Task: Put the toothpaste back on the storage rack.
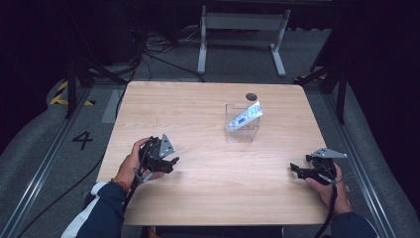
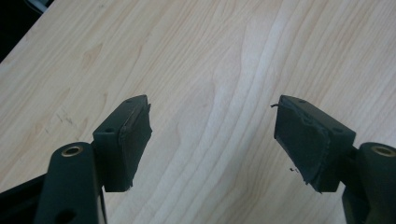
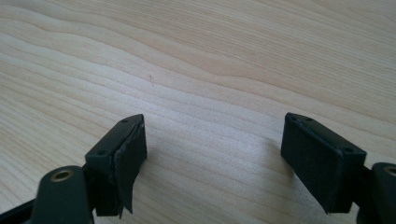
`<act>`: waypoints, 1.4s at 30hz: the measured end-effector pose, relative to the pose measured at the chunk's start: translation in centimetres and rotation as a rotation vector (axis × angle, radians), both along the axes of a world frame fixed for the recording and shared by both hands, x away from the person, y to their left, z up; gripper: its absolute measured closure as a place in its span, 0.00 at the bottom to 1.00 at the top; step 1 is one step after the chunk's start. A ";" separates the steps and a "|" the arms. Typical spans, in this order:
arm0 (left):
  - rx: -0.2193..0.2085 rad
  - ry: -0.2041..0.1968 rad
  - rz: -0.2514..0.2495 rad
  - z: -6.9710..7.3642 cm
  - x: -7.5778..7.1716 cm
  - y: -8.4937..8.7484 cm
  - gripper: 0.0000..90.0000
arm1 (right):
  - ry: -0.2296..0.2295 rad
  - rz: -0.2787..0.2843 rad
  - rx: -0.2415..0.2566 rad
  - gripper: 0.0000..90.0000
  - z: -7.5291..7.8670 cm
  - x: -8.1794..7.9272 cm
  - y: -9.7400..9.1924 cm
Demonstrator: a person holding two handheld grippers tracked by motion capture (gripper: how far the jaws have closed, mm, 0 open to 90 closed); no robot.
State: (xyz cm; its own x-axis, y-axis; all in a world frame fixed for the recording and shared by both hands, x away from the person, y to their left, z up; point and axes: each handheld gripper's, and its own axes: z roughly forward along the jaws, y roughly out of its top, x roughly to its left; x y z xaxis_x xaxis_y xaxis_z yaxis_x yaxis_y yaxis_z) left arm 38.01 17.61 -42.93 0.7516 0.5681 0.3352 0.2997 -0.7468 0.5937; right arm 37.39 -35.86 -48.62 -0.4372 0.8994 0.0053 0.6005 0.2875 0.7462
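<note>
With our left hand-held gripper (image 1: 171, 160) and right hand-held gripper (image 1: 298, 169) both spread apart and empty over the pale wooden counter (image 1: 198, 114), a careless reach could topple the clear plastic box (image 1: 241, 130) holding a slanted silver-blue packet (image 1: 246, 116) near centre.

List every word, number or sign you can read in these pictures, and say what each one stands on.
"4": a black number on the grey floor, left of the table.
Printing on the white and blue packet that leans in the clear box: too small and blurred to read.
Yellow and black hazard stripes on the floor at the far left: a marking, no words.
Nothing is written on the wood between the claws in either gripper view.
</note>
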 end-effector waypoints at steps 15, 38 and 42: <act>0.003 0.039 0.072 -1.5 -2.7 4.2 0.29 | 0.000 0.001 -0.003 0.25 0.0 0.0 0.0; -0.208 0.137 0.206 -4.5 -5.2 11.2 0.23 | 0.000 0.001 -0.002 0.25 0.0 0.0 0.0; -0.261 0.156 0.224 -5.0 -5.2 12.2 0.21 | 0.001 0.000 -0.001 0.25 0.0 0.0 0.0</act>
